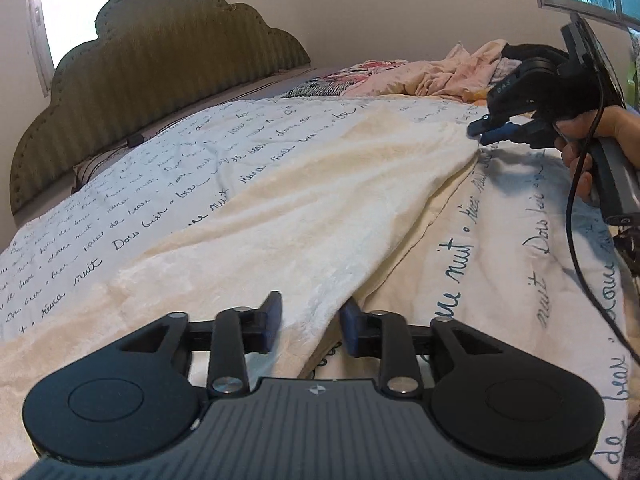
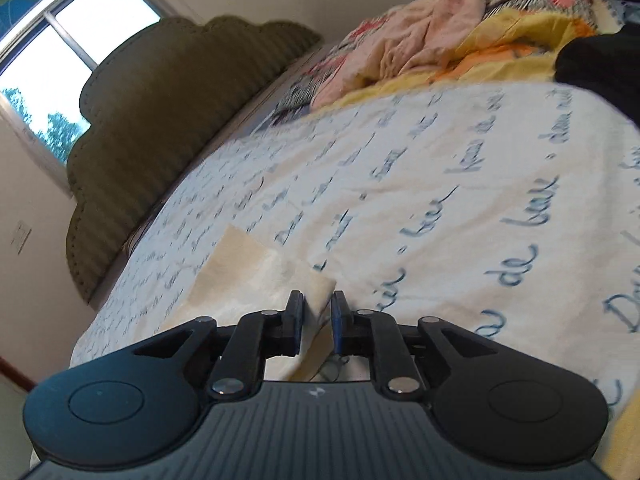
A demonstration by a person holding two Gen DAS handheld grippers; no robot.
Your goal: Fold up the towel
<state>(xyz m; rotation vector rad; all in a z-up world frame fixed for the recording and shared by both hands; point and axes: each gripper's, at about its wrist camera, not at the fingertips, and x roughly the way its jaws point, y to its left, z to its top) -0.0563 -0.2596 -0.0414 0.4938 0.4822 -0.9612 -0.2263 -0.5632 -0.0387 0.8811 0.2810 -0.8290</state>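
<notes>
A cream towel (image 1: 300, 200) lies spread on a white bedspread with blue handwriting (image 1: 500, 240). In the left wrist view its right edge runs diagonally from near to far. My left gripper (image 1: 312, 320) stands open over the near end of that edge, with towel cloth lying between its fingers and a gap at each pad. My right gripper (image 1: 478, 130), held by a hand (image 1: 580, 152), is at the towel's far corner. In the right wrist view the right gripper (image 2: 318, 316) is slightly open, with the towel (image 2: 240, 276) corner standing loose between the pads.
An olive scalloped headboard (image 1: 140, 80) borders the bed on the left. A pile of pink and patterned laundry (image 1: 440, 72) lies at the far end, with a black garment (image 2: 600, 68) beside it. A black cable (image 1: 580, 240) hangs from the right gripper's handle.
</notes>
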